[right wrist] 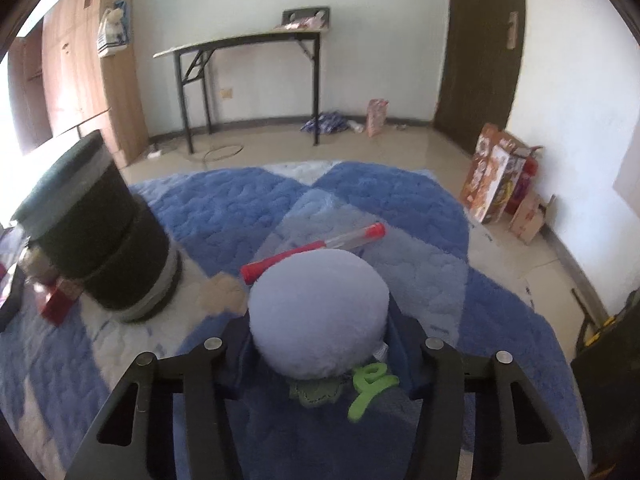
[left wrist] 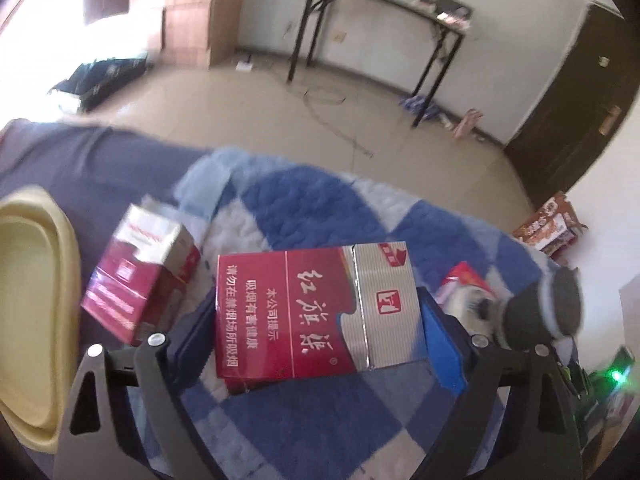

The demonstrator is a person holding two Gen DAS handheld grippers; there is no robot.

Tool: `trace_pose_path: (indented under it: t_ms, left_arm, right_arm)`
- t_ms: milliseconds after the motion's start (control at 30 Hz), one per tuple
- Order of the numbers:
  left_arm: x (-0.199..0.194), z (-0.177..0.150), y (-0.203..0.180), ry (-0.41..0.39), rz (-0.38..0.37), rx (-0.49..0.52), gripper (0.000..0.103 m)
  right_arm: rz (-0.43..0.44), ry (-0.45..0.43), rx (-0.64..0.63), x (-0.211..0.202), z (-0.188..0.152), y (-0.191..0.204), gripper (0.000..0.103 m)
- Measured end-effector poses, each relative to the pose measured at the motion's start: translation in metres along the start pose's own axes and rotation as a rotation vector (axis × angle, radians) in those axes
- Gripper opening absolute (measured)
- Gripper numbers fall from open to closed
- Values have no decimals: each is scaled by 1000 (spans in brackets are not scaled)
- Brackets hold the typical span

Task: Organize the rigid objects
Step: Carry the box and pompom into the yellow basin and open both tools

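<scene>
Two grips are on: our left gripper (left wrist: 316, 312) clamps a cigarette pack (left wrist: 316, 308), right gripper (right wrist: 320, 332) a plush cylinder (right wrist: 320, 312); yellow tray (left wrist: 36, 312) looks empty.

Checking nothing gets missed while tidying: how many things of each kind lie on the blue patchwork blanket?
Red and silver cigarette packs: 2
Dark cylindrical plush containers: 1
Light blue round plush items: 1
Clear tubes with red caps: 1
Red sticks: 1
Total: 6
</scene>
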State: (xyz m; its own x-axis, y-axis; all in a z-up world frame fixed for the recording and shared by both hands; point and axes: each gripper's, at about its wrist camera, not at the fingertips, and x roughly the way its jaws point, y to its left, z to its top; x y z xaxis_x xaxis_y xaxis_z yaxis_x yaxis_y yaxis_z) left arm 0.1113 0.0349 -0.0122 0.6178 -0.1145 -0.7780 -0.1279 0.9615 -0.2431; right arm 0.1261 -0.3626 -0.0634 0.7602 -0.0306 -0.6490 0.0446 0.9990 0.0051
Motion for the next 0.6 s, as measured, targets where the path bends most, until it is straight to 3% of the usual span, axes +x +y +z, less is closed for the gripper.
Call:
trace_pose_path:
  t_ms: [133, 233, 367, 433, 600]
  left_arm:
    - [-50, -11, 2, -128, -80, 83, 90]
    - [-94, -19, 31, -221, -78, 126, 90]
    - [-133, -27, 87, -281, -45, 146, 90]
    - [-150, -31, 125, -321, 13, 156, 90]
    - [-150, -25, 210, -221, 173, 107, 90]
  right_arm:
    - [130, 60, 25, -24, 3, -26, 52]
    - [184, 63, 5, -43, 4, -42, 52]
    - [270, 20, -93, -80, 8, -30, 52]
    - [328, -50, -154, -110, 13, -9, 52]
    - [589, -164, -413, -177, 9, 109, 52]
